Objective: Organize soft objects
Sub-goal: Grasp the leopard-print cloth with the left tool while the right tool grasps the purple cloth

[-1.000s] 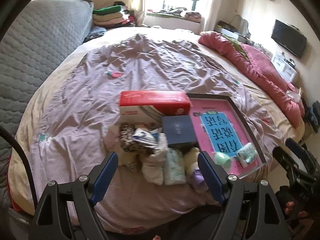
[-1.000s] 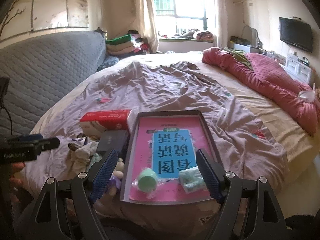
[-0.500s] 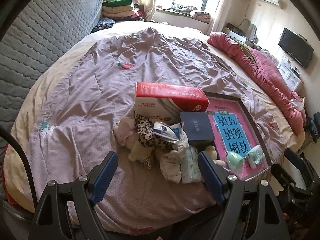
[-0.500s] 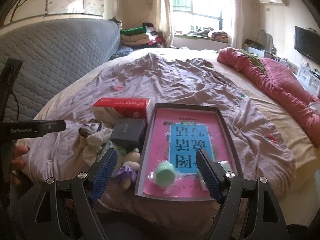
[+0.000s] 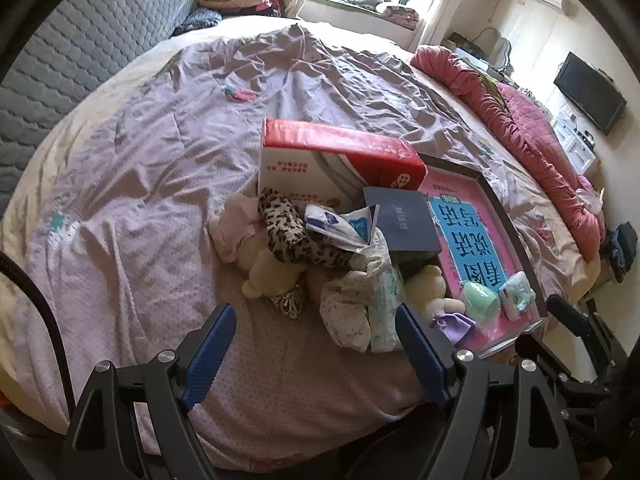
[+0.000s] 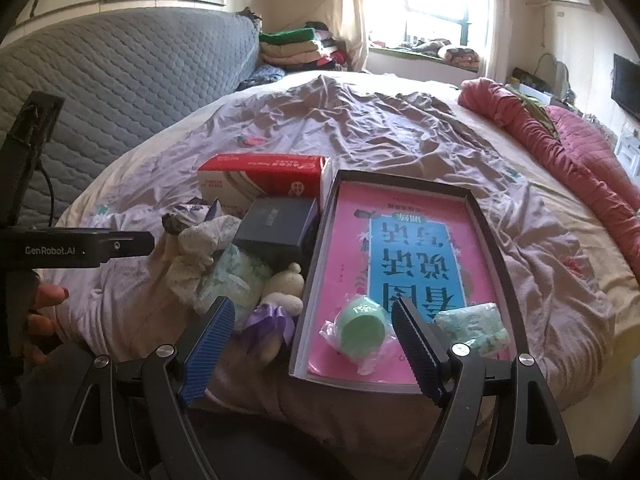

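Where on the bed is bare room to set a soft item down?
Free: the wrinkled purple sheet left of the red box, and beyond it toward the headboard. The tray is bare behind the green cup. Crowded: the soft pile between box and tray.

Bed (image 5: 168,184), soft-item pile (image 5: 320,252), red box (image 5: 320,160), tray (image 6: 486,224)

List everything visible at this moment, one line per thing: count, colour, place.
tray: 1, dark rim, pink-blue liner, near bed edge.
green roll: 1, mint, wrapped, in tray.
patterned pack: 1, white-green, in tray.
red box: 1, red-white, left of tray.
dark box: 1, navy, beside tray.
soft pile: several, leopard, cream, pink, white, left of tray.
pink quilt: 1, bed's far side.
left gripper: open, empty.
right gripper: open, empty.
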